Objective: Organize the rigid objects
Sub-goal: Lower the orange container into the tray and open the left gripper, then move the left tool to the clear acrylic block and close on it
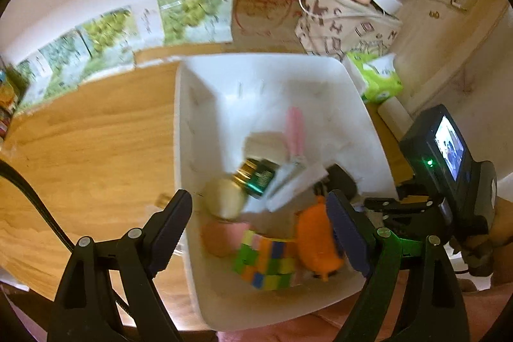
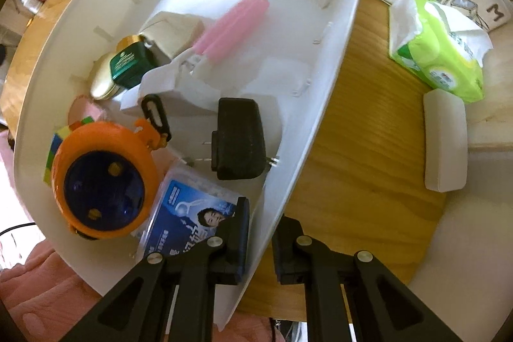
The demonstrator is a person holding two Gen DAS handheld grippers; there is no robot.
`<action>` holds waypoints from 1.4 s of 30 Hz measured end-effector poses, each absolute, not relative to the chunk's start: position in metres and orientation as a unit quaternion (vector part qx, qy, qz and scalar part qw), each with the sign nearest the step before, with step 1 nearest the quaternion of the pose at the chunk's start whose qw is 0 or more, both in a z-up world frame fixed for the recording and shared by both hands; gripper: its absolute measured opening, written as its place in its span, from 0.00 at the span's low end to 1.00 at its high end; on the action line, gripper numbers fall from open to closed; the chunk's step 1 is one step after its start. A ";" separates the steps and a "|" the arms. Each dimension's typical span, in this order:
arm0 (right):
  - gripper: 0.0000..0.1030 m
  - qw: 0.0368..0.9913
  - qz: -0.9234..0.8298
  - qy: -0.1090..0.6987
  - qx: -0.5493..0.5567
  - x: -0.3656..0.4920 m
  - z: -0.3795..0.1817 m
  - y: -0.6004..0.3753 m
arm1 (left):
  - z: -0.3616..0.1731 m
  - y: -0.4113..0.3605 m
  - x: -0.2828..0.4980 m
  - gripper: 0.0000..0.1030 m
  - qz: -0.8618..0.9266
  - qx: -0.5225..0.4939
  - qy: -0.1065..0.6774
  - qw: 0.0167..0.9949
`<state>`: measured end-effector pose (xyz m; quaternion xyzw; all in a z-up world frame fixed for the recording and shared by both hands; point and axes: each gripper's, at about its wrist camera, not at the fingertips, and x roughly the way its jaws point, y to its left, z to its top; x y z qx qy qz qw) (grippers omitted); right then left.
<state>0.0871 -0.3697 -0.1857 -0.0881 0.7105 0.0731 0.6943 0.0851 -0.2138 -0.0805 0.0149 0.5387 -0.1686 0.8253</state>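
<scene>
From the left wrist camera, the left gripper (image 1: 259, 229) hangs above the near end of a white bin (image 1: 182, 124) on a wooden table (image 1: 83, 143), tilted steeply downward with its fingers spread wide and nothing between them. Below lie a colourful puzzle cube (image 1: 266, 262), an orange toy (image 1: 317, 239), a green bottle (image 1: 256, 178), a pale round item (image 1: 224, 197) and a pink-handled tool (image 1: 296, 130), all blurred. The other hand's device (image 1: 449, 156) stands at the right rim. The pile is loose and crowded; a careless reach down could knock the cube or bottle sideways.

From the right wrist camera, the right gripper (image 2: 259, 242) points almost straight down and straddles the bin wall (image 2: 320, 92), one finger inside and one outside, pressed nearly together so that it appears to pinch the rim. Inside, near the inner finger, sit a blue packet (image 2: 189, 213), a black power adapter (image 2: 239, 138) and the orange toy (image 2: 102, 178). On the table at right lie a green tissue pack (image 2: 439, 50) and a white case (image 2: 444, 143). A tug on that thin wall could tip or slide the bin and spill its contents.
</scene>
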 end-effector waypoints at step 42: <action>0.07 0.720 -0.110 0.682 0.073 0.080 -0.178 -0.436 | -0.124 -0.087 0.106 0.85 -0.391 0.238 0.482 0.747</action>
